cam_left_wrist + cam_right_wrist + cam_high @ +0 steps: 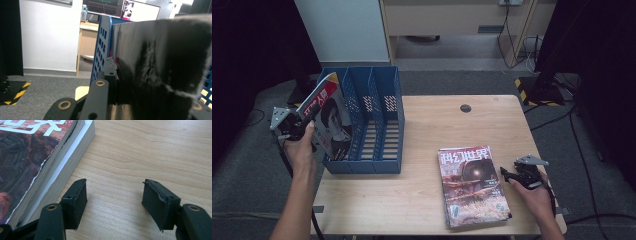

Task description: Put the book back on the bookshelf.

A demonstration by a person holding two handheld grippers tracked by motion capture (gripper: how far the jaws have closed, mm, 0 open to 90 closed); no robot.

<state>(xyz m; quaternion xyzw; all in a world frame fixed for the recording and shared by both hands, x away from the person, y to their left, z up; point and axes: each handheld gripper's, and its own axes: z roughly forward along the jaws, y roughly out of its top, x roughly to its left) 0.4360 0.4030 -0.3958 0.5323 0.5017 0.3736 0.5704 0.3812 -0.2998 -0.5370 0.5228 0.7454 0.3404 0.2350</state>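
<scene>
Clamping a red-topped magazine (329,117) by its edge, the left gripper (302,125) holds it tilted at the blue file rack's (377,120) leftmost slot. Well right of the rack, the right gripper (512,176) rests with jaws apart and empty, just beside the magazine stack (472,185).

Both forearms are bare, no sleeve showing on either; each hand wraps a black handheld gripper. The left gripper (294,126) carries a grey three-cornered plate on top, with small dark holes near its corners; a black cable trails down from it beside the forearm. The right gripper (512,176) bears the same grey plate, and its body is black and blocky. In the right gripper view the fingers (76,200) are matte black blocks with squared, slightly ragged pad edges; they sit on flat black links pinned with brass-coloured rivets; the left gripper view shows the same brass-ringed pivots and a plain screw hole in a black link.
</scene>
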